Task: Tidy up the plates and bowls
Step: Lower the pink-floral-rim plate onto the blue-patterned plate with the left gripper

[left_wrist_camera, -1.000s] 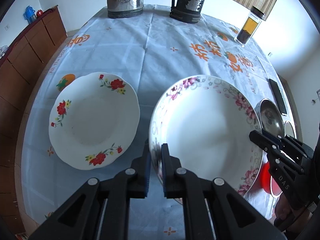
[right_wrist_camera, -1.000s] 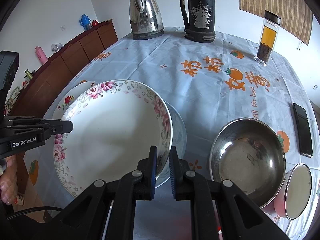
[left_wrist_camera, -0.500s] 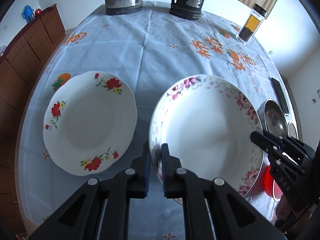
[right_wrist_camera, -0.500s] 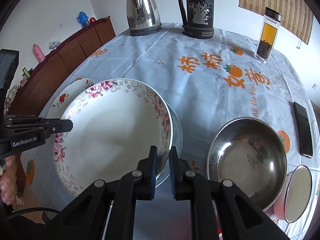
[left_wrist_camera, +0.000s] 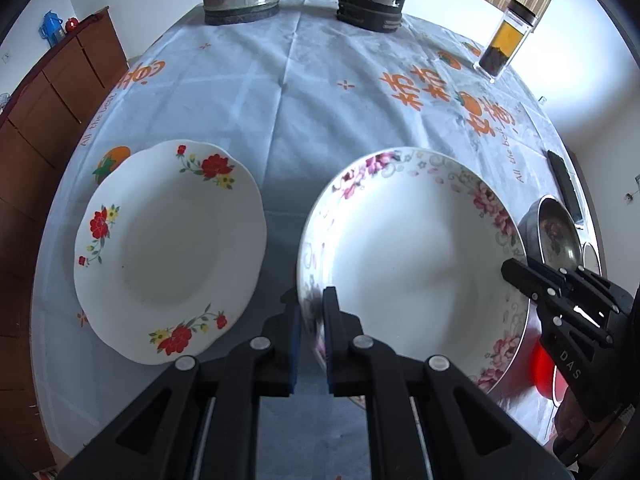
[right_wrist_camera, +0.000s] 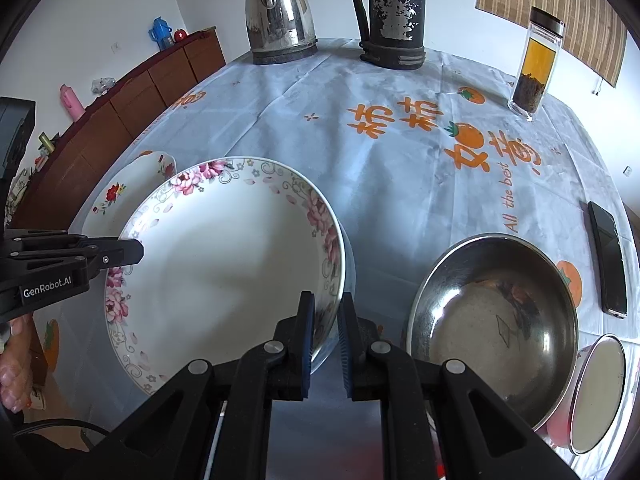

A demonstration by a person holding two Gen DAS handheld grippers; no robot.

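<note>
Both hands are carrying the large white plate with the pink floral rim (left_wrist_camera: 408, 264) above the surface (left_wrist_camera: 288, 92), and the likely aim is to stack it with the smaller white scalloped plate with red flowers (left_wrist_camera: 168, 252), which is lying flat on the blue printed tablecloth just to the left. To do this well, the two grips should be moving together at one height, so the plate is staying level and neither rim is twisting out of the pads. It should be travelling left with clearance over the red-flowered plate's rim, centring, then lowering slowly; porcelain on porcelain will chip if dropped.

The left hand-held gripper (left_wrist_camera: 311, 322) is clenching narrowly on the plate's left rim, one finger inside, one outside. The right hand-held gripper (right_wrist_camera: 325, 322) is pinching the opposite rim in the same way, nearly closed around the thin edge. Beneath the plate, in the right wrist view, a pale shape is showing; whether it is another dish I cannot tell. The round stainless steel bowl (right_wrist_camera: 496, 320) is sitting to the right, well clear.
</note>
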